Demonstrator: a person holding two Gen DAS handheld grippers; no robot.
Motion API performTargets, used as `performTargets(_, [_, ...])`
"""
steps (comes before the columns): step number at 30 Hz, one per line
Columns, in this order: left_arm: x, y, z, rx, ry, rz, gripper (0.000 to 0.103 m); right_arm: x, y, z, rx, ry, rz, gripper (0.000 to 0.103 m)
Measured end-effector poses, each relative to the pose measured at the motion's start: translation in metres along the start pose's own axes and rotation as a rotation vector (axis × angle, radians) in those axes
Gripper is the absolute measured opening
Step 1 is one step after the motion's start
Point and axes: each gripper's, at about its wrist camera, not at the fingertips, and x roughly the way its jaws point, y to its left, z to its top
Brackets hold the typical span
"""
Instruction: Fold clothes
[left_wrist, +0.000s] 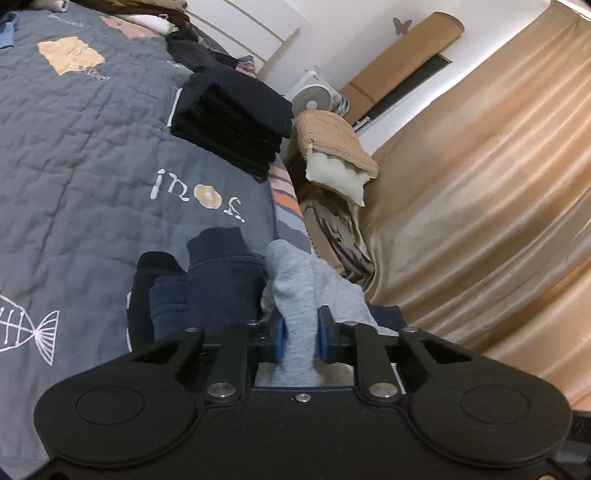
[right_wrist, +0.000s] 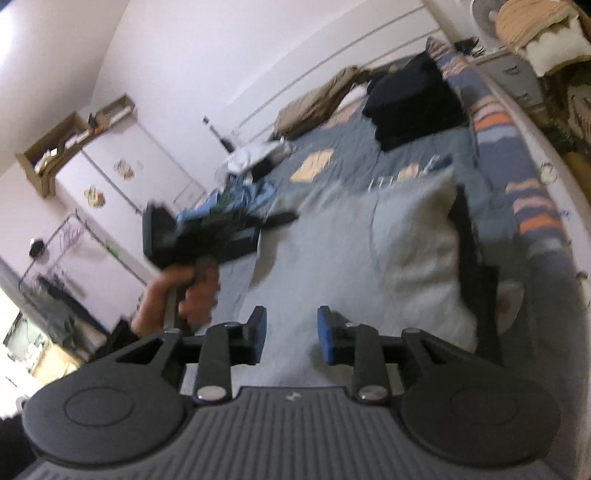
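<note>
The left hand-held gripper (left_wrist: 299, 334) was clenched on a fold of the light grey knit garment (left_wrist: 310, 291), whose length ran away from it across the grey quilted bed (left_wrist: 85, 155). The right hand-held gripper (right_wrist: 291, 332) hung released above that garment. Beside it lay bunched navy ribbed-cuff clothes (left_wrist: 218, 273); farther up the bed stood a stack of folded black clothes (left_wrist: 232, 125).

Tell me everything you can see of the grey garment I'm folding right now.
The grey garment looks like soft light-grey sweatshirt knit with a ribbed edge. The left gripper pinches a bunched fold of it. It lies on the quilted bed cover, overlapping a navy garment. In the blurred right wrist view it spreads ahead of the right gripper.
</note>
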Motion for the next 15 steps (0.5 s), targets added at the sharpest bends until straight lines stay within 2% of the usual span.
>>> performTargets(4, [-0.013, 0.0, 0.002, 0.017, -0.09, -0.056, 0.01, 0.009, -0.006, -0.017, 0.026, 0.026, -0.001, 0.03])
performTargets(7, [-0.018, 0.002, 0.011, -0.007, -0.139, -0.061, 0.01, 0.011, -0.013, -0.026, 0.038, 0.037, 0.018, 0.03])
performTargets(10, [-0.007, 0.003, 0.016, 0.021, -0.091, 0.004, 0.01, 0.009, -0.015, -0.033, 0.051, 0.04, 0.027, 0.03])
performTargets(15, [-0.011, 0.006, 0.021, 0.005, -0.135, 0.025, 0.01, 0.004, -0.014, -0.042, 0.061, 0.047, 0.021, 0.03])
